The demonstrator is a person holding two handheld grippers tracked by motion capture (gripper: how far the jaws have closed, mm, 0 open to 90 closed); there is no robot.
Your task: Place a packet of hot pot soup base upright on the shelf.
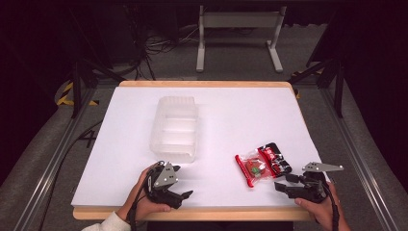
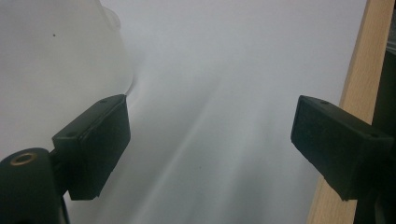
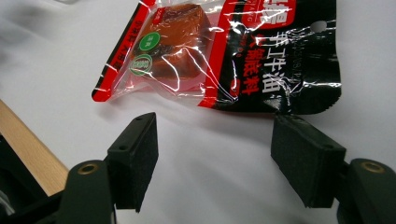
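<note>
Right gripper view first: my right gripper has its two black padded jaws standing wide apart with nothing but bare white surface between them, and they press on nothing. Just beyond their tips lies the flat red, black and clear plastic food packet, its near edge close to the tips but not between them; through its clear window I see a reddish-brown block with two round green stickers, and the black part carries red and white printed characters. In the high view the packet rests on the white table top near the front right, with my right gripper just beside it toward the front edge, my hand behind it. My left gripper also has its jaws spread wide with nothing in them, white surface below, the light wooden table edge running past one jaw and a blurred pale wall of the translucent plastic ribbed container next to the other. From above, my left gripper sits at the front edge left of centre, just in front of that container, which stands near the middle of the table, well apart from the packet.
</note>
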